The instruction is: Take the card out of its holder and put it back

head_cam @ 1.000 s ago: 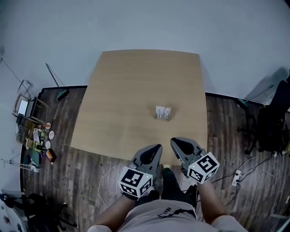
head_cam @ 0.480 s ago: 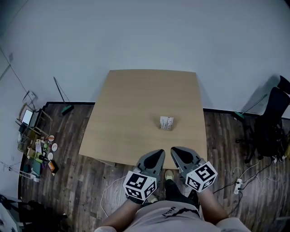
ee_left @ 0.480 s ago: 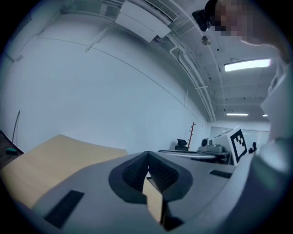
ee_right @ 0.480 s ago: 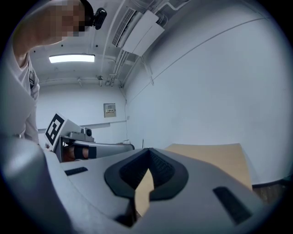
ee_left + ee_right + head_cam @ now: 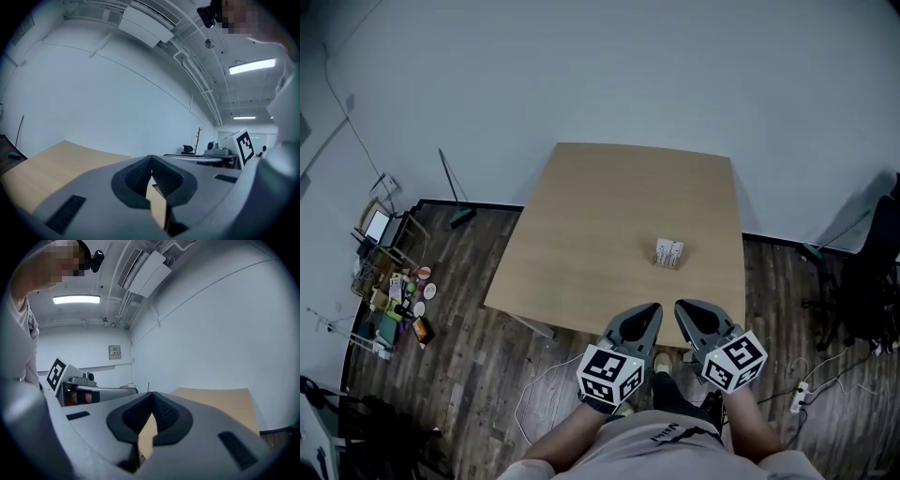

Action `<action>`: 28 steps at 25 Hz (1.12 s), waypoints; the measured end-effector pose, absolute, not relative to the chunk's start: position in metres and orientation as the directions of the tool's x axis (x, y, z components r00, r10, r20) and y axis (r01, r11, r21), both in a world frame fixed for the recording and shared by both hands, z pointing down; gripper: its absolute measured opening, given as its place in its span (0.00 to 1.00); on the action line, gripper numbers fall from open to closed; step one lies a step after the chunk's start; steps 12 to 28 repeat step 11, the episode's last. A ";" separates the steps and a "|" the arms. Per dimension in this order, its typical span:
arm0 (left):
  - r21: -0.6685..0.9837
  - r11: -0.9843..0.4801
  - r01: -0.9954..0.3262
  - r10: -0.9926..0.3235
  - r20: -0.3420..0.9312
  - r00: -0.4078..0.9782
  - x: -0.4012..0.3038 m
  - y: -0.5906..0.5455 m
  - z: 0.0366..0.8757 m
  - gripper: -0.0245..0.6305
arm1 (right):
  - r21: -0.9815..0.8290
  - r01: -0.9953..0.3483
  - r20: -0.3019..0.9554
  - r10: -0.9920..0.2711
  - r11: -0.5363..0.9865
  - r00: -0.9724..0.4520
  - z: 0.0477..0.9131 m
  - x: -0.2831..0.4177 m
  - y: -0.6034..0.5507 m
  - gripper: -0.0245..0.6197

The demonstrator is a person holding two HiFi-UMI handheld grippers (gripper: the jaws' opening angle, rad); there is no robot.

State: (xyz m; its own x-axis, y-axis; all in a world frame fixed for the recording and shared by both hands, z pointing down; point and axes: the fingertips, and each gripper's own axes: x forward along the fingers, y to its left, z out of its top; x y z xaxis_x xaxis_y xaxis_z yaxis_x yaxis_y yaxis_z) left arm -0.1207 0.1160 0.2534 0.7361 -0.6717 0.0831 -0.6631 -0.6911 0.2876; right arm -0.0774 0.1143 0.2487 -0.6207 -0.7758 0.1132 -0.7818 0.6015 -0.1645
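I am looking down on a light wooden table (image 5: 619, 216) that is standing against a plain pale wall (image 5: 581, 66), on a dark plank floor (image 5: 478, 319). A long-handled broom (image 5: 460, 216) is leaning on the wall to my left, near a cluttered rack (image 5: 389, 291). A black chair (image 5: 872, 272) is sitting at my right, with a white power strip (image 5: 803, 391) lying near it. Overhead, strip lights (image 5: 252, 66) are glowing beside an air-conditioning unit (image 5: 145, 21).

lighting: even, cool, cast by ceiling light strip (image 5: 251, 66) | shadows: soft | edges: bent, darkened by fisheye | near foreground: blurred
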 end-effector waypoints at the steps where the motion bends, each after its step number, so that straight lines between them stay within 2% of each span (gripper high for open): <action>1: 0.288 -0.687 -0.667 -0.675 0.084 0.733 -0.123 0.116 0.254 0.06 | -0.165 -0.780 0.116 -0.774 0.603 -0.623 0.250 -0.079 0.115 0.06; 28: 0.282 -0.716 -0.639 -0.648 0.073 0.759 -0.108 0.121 0.254 0.06 | -0.155 -0.795 0.109 -0.790 0.586 -0.604 0.248 -0.065 0.124 0.06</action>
